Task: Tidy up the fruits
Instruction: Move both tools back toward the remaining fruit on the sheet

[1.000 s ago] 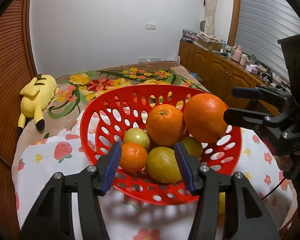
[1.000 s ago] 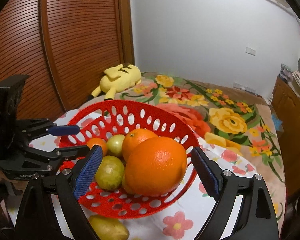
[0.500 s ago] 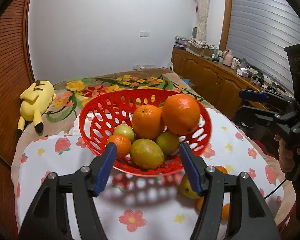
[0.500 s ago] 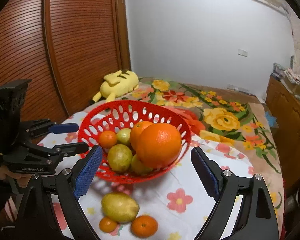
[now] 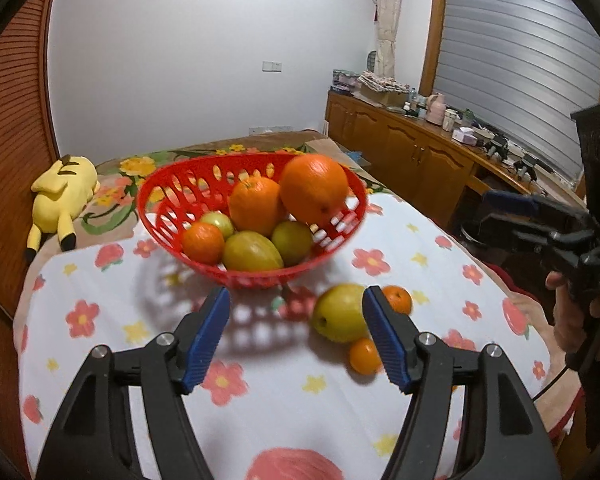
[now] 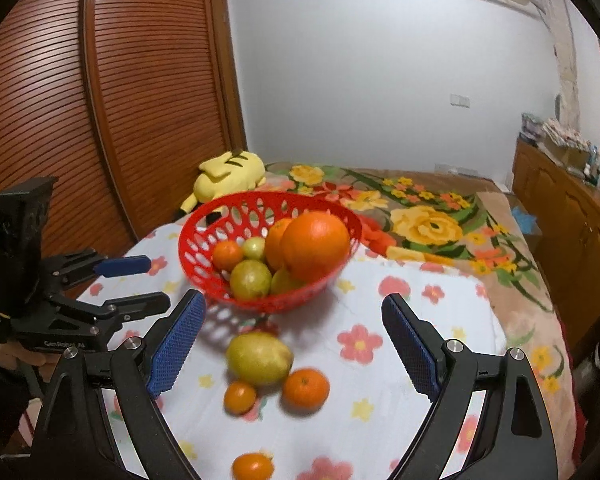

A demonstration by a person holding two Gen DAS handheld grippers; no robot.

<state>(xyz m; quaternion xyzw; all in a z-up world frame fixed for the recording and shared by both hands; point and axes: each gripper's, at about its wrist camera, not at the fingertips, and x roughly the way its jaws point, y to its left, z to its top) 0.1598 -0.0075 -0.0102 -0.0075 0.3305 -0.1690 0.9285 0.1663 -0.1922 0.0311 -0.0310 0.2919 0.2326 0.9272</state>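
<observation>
A red perforated basket (image 5: 168, 204) (image 6: 204, 240) stands on the flowered tablecloth and holds several fruits, with a big orange (image 5: 314, 188) (image 6: 315, 245) on top. In front of it lie a yellow-green pear (image 5: 338, 314) (image 6: 259, 357) and small tangerines (image 5: 397, 299) (image 5: 363, 356) (image 6: 305, 387) (image 6: 240, 397) (image 6: 253, 467). My left gripper (image 5: 296, 336) is open and empty, short of the basket, its right finger beside the pear. My right gripper (image 6: 294, 340) is open and empty, above the loose fruits. Each gripper shows in the other's view (image 5: 540, 220) (image 6: 116, 280).
The table with the white flowered cloth (image 5: 260, 400) (image 6: 400, 360) ends at a bed with a floral blanket (image 6: 420, 216). A yellow plush toy (image 5: 62, 192) (image 6: 230, 172) lies on the bed. A wooden sideboard (image 5: 412, 156) stands at the right, a slatted wooden wardrobe (image 6: 100, 100) at the left.
Both grippers have pulled back from the basket and risen. The loose pear and tangerines on the cloth have come into view. The big orange stays in the basket.
</observation>
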